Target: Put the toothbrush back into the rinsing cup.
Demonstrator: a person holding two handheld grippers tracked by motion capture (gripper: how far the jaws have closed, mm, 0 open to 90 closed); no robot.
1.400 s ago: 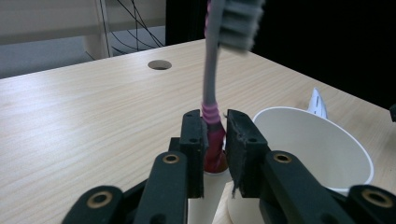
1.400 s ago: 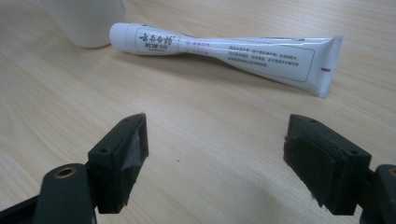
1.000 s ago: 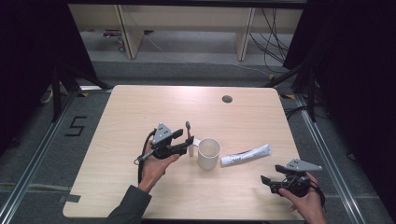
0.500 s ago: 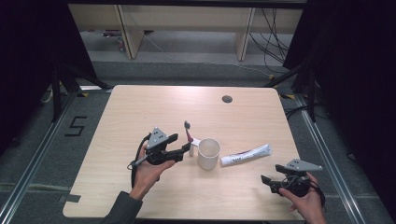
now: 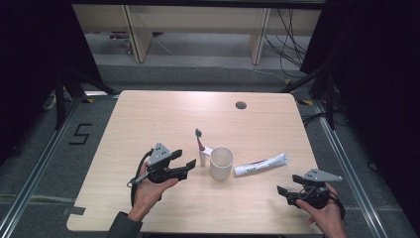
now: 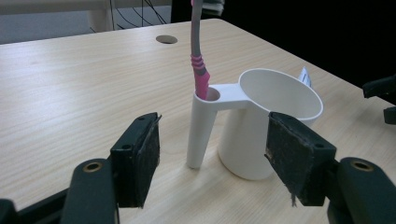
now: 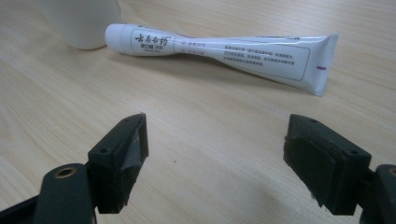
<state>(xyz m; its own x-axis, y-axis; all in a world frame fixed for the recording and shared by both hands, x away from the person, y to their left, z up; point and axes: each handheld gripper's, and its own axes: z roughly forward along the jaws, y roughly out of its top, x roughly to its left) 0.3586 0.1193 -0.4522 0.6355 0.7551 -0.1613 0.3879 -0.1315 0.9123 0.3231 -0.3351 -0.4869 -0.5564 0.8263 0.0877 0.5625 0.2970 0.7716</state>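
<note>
Right, our toothpaste tube (image 7: 219, 51) with unreadable Chinese print, both grippers' jaws apart, left gripper (image 5: 183, 162) facing cup (image 5: 221, 162), right gripper (image 5: 286, 193) low over table (image 5: 148, 119).

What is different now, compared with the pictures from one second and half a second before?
The left tongs have drawn back from the toothbrush, toward the person and slightly left, and are open with nothing between them. The toothbrush stands in the holder on the white cup, as before. The toothpaste tube and the open right tongs have not moved.
</note>
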